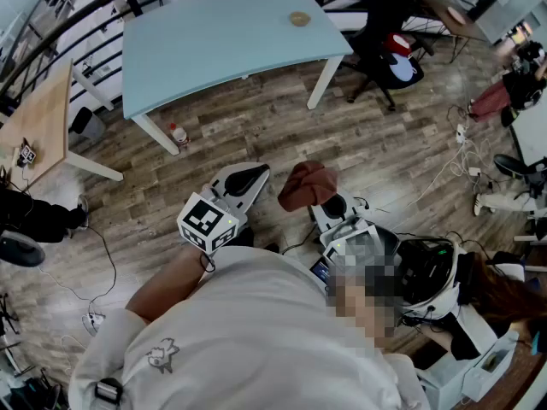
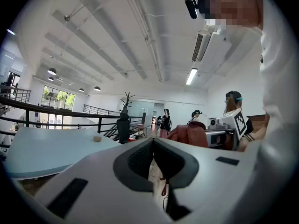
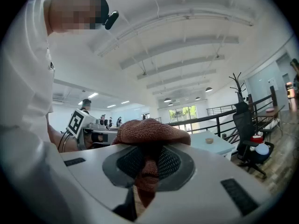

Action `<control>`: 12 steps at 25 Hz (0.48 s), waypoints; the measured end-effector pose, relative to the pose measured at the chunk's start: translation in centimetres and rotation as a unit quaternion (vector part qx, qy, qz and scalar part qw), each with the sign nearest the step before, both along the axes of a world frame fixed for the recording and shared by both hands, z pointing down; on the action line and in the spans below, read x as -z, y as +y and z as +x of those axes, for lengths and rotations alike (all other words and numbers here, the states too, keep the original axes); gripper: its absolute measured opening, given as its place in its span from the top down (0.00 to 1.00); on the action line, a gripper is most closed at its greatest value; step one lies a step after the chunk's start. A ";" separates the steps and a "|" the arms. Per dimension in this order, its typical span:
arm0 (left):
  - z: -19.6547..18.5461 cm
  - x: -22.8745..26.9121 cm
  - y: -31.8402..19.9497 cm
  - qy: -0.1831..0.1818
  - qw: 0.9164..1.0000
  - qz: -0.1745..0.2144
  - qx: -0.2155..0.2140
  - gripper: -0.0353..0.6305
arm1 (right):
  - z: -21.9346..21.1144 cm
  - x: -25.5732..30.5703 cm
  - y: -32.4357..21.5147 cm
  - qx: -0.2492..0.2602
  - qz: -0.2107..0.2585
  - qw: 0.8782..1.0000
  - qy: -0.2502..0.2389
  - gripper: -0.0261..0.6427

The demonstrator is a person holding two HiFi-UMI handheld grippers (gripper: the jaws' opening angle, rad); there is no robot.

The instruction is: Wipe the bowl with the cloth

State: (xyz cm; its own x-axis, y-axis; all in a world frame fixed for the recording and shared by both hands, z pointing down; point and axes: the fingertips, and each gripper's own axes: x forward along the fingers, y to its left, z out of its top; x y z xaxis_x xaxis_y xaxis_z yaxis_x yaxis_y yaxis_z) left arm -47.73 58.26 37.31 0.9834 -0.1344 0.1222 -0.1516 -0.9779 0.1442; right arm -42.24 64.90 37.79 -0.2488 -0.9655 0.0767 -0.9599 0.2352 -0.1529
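1. The left gripper (image 1: 249,176) sat at centre-left of the head view, roughly level, carried on a bare forearm (image 1: 167,282) that rose from the lower left. Its tips aimed toward the upper right. Its jaws were pressed together with nothing between them.
2. The right gripper (image 1: 329,205) sat just right of centre, close beside the other and also level. Its jaws pinched the cloth (image 1: 308,184).
3. The cloth was reddish-brown and bunched into a rounded lump over the jaw tips.
4. The bowl (image 1: 298,18), small and tan, stood at the top of the head view on the light blue table (image 1: 214,54), well apart from both grippers. It appeared too small to judge its tilt.
5. Only the head view showed the plank floor (image 1: 256,135) and a bottle (image 1: 178,135) beside a table leg.
6. Only the gripper views showed the ceiling (image 2: 140,36) and people standing (image 2: 166,121) far off. The left gripper view also showed the cloth from the side, at right of centre.
7. In the right gripper view the lump lay wider than tall, its long axis running left to right across the frame. A narrow tail hung down between the pads.
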 end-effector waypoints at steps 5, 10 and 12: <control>0.2 -0.3 -1.8 0.001 1.000 0.016 0.003 0.93 | 0.3 -0.7 -1.6 -0.002 -0.005 1.000 -0.002 0.87; 0.8 -1.1 -4.9 -0.001 1.000 0.007 0.000 0.93 | 0.2 -1.6 -4.4 0.019 -0.010 1.000 -0.010 0.87; 1.0 -1.3 -6.7 0.002 1.000 0.006 0.001 0.93 | 0.1 -1.9 -6.0 0.025 -0.012 1.000 -0.007 0.87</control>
State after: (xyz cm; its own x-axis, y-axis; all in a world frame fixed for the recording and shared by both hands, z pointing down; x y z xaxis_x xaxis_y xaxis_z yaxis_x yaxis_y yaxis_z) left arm -46.78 51.54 38.61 0.9836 -0.1372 0.1173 -0.1525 -0.9793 0.1331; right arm -42.10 58.87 39.72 -0.2985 -0.9496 0.0960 -0.9446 0.2796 -0.1719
